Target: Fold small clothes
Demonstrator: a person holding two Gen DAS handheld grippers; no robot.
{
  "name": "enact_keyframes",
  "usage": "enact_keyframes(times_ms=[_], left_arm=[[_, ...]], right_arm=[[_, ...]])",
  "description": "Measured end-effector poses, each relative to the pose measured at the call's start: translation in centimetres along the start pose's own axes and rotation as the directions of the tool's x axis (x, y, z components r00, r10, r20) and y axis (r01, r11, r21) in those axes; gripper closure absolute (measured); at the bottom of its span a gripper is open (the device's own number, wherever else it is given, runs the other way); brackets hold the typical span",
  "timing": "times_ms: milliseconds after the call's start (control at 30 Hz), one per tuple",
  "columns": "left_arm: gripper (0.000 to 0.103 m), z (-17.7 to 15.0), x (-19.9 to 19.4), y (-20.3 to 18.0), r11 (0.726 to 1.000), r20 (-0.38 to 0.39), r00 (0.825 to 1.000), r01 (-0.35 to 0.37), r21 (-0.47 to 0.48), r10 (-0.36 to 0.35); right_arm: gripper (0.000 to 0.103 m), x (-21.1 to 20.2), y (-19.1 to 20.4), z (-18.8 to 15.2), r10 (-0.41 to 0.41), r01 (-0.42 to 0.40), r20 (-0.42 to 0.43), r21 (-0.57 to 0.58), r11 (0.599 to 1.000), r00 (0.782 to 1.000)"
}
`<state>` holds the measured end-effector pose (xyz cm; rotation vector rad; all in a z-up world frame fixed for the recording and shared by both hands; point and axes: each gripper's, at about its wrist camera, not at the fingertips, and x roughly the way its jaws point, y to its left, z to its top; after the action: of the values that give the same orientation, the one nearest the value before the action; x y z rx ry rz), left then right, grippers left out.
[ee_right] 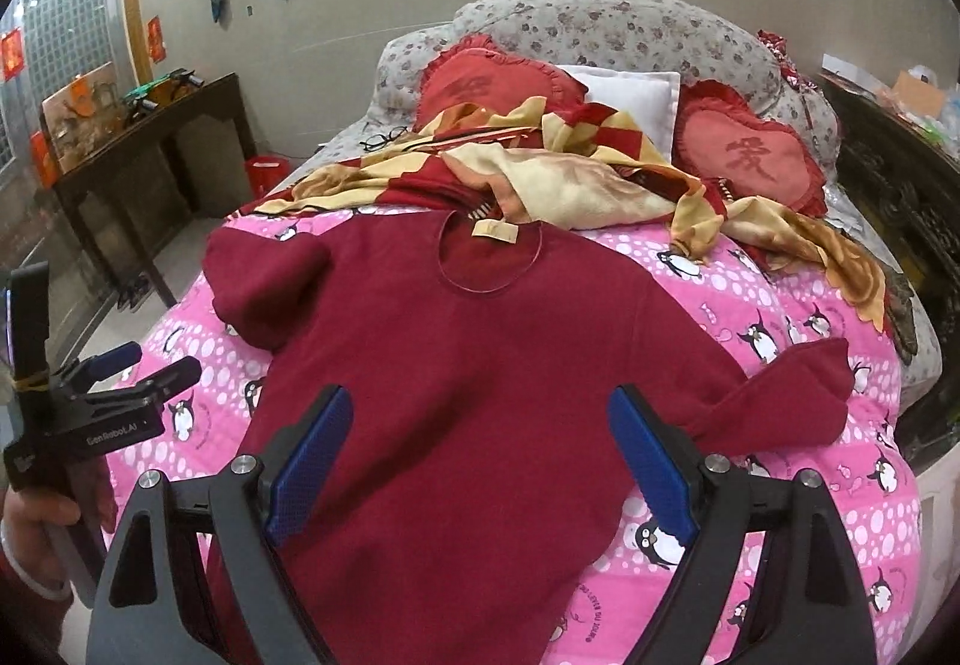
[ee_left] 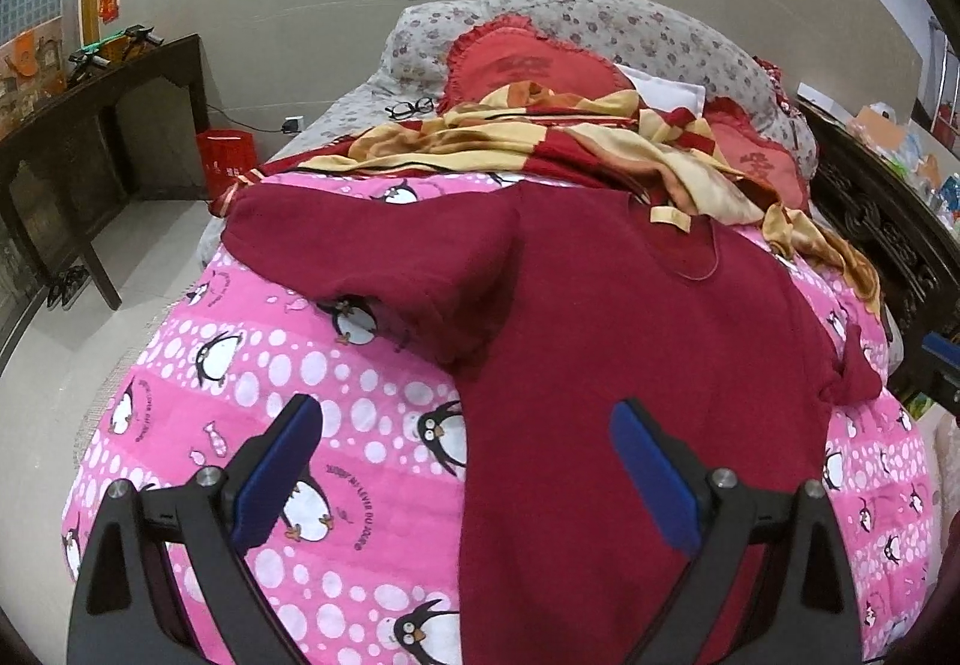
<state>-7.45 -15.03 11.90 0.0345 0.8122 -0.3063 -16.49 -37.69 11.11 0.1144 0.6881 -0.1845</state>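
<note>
A dark red sweater (ee_left: 630, 341) (ee_right: 480, 365) lies flat on a pink penguin quilt (ee_left: 336, 425) (ee_right: 780, 317), neck towards the pillows. Its left sleeve (ee_left: 336, 251) (ee_right: 264, 275) is bent inwards, its right sleeve (ee_right: 792, 395) lies out to the side. My left gripper (ee_left: 465, 443) is open over the sweater's lower left edge, nothing between its blue pads. It also shows at the left in the right wrist view, as the left gripper (ee_right: 162, 362), held by a hand. My right gripper (ee_right: 480, 437) is open above the sweater's lower body, holding nothing.
A red and yellow blanket (ee_right: 540, 167) is heaped beyond the sweater, with red heart cushions (ee_right: 750, 149), a white pillow (ee_right: 624, 95) and glasses (ee_left: 411, 107). A dark wooden table (ee_left: 102, 125) stands left of the bed, a carved dark headboard (ee_right: 888, 197) at the right.
</note>
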Motion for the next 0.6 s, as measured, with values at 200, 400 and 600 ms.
enact_keyframes(times_ms=[200, 400, 600], left_arm=[[0.004, 0.0, 0.7, -0.7, 1.000, -0.006, 1.000, 0.009, 0.012, -0.008], [0.004, 0.0, 1.4, -1.3, 1.000, -0.004, 1.000, -0.007, 0.025, 0.008], [0.004, -0.2, 2.4, -1.6, 0.999, -0.015, 1.000, -0.010, 0.031, 0.011]], right_arm=[[0.001, 1.5, 0.1, -0.4, 0.006, -0.006, -0.032, 0.022, 1.000, 0.999], [0.001, 2.7, 0.0, -0.9, -0.021, 0.022, -0.043, 0.020, 1.000, 0.999], [0.001, 3.7, -0.1, -1.1, -0.019, 0.020, -0.037, 0.040, 0.999, 0.999]])
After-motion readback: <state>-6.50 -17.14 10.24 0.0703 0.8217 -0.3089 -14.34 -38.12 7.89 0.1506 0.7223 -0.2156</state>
